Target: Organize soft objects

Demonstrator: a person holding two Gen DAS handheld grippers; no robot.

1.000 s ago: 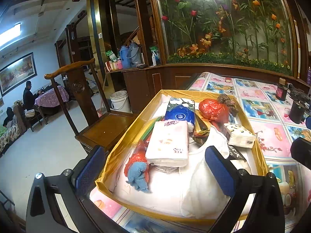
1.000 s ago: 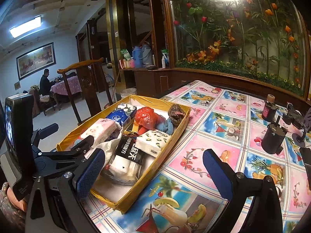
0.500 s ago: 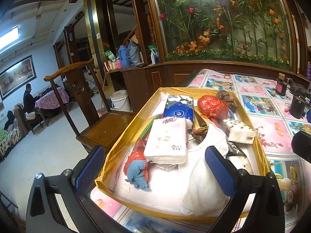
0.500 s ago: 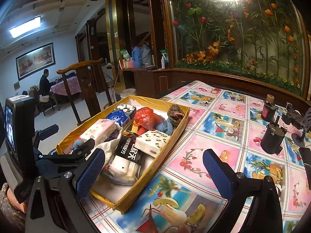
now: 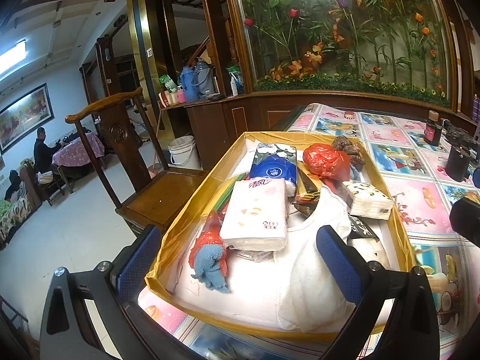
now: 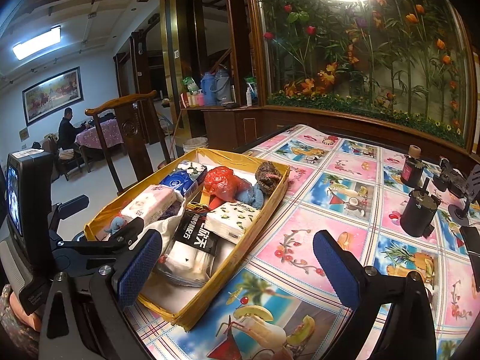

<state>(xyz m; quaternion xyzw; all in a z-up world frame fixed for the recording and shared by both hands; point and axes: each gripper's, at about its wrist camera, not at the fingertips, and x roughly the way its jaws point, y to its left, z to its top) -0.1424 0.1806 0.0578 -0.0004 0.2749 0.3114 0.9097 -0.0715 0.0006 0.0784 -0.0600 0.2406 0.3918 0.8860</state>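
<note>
While the left gripper (image 5: 237, 258) gapes, tissue pack (image 5: 255, 211) lies ahead.

A shallow yellow box (image 5: 192, 198) at the table's edge holds the soft things — a pink tissue pack (image 5: 255, 213) lying flat on white cloth (image 5: 258, 288), with a blue knitted toy (image 5: 210, 267) just beside it. Farther back lie a blue tissue pack (image 5: 274, 165), a crumpled red plastic bag (image 5: 325, 157) and a leaf-printed napkin pack (image 5: 367, 199) — all jumbled close together.
</note>
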